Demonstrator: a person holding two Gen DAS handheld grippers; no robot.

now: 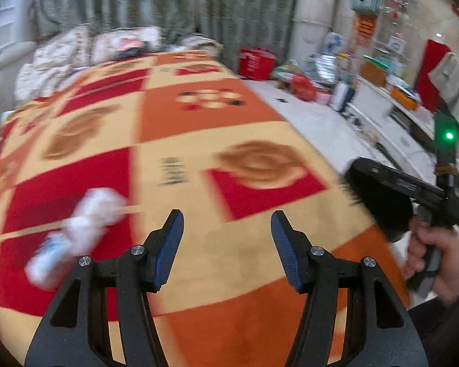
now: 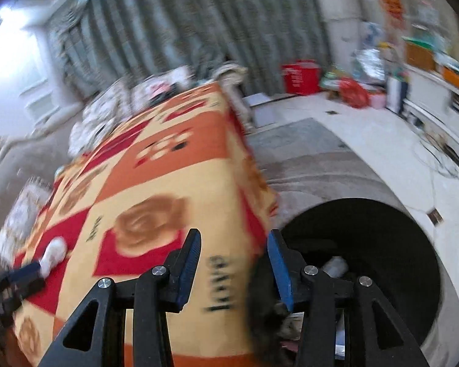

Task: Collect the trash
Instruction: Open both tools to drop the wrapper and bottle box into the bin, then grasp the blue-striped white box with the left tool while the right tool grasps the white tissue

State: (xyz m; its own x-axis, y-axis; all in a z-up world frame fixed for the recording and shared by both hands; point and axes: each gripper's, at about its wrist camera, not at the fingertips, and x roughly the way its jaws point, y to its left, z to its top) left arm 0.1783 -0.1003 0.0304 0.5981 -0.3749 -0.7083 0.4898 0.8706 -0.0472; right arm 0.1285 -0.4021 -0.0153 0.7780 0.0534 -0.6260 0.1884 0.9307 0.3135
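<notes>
Over the patterned blanket (image 1: 217, 140), both the left gripper (image 1: 227, 223) and right gripper (image 2: 234, 244) hang spread and unladen, crumpled tissue (image 1: 85, 217) lying on the blanket left of the left gripper, a black bin (image 2: 382, 244) beside its edge.

The red, orange and cream patterned blanket (image 1: 199, 140) looks like soft, matt woven cloth with a slightly fuzzy nap, and the crumpled white tissue wad (image 1: 88, 214) on it looks like soft, wrinkled paper. The left gripper (image 1: 227, 244) and right gripper (image 2: 234, 263) are matt black plastic with ribbed blue pads (image 1: 168, 253) and shiny metal screw heads. The grey pleated curtains (image 1: 168, 0) are cloth; the pale floor (image 2: 367, 140) looks smooth and glossy.
</notes>
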